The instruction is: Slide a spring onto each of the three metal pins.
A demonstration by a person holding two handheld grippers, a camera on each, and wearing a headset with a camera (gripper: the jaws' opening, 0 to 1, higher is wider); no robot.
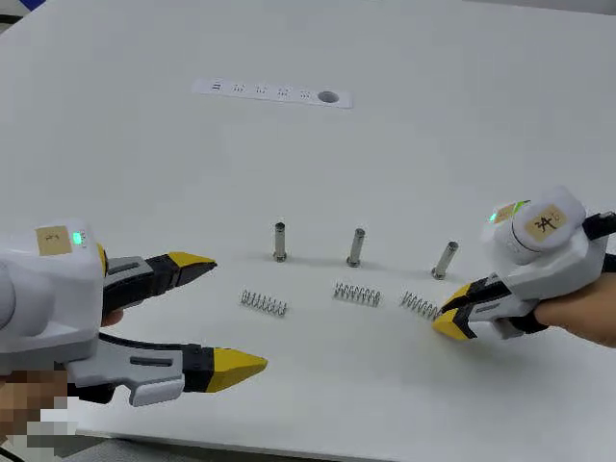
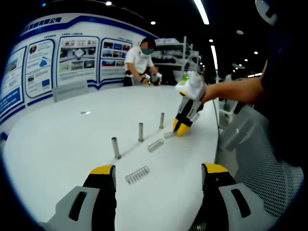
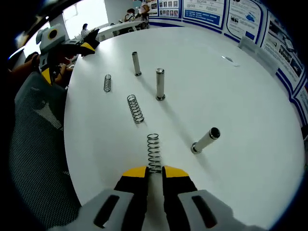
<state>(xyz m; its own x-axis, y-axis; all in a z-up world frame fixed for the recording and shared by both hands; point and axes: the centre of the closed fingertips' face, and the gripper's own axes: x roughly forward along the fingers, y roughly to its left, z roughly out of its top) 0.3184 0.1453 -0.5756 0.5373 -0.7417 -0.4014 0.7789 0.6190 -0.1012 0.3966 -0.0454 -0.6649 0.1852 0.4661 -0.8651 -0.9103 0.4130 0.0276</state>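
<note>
Three metal pins stand in a row on the white table: left pin point(image 1: 279, 242), middle pin point(image 1: 356, 247), right pin point(image 1: 444, 260), which leans. A spring lies in front of each: left spring point(image 1: 264, 303), middle spring point(image 1: 357, 294), right spring point(image 1: 420, 305). My right gripper point(image 1: 449, 323) is shut on the near end of the right spring point(image 3: 153, 150), whose length points away from the jaws beside the leaning pin point(image 3: 206, 140). My left gripper point(image 1: 229, 314) hovers open at the table's left, empty, facing the left spring point(image 2: 137, 174) and the left pin point(image 2: 115, 147).
A flat white socket strip point(image 1: 272, 92) lies at the far side of the table. The table's near edge runs just below both grippers. A mesh chair point(image 3: 38, 134) stands beside the table. A person point(image 2: 142, 62) stands at a bench far behind.
</note>
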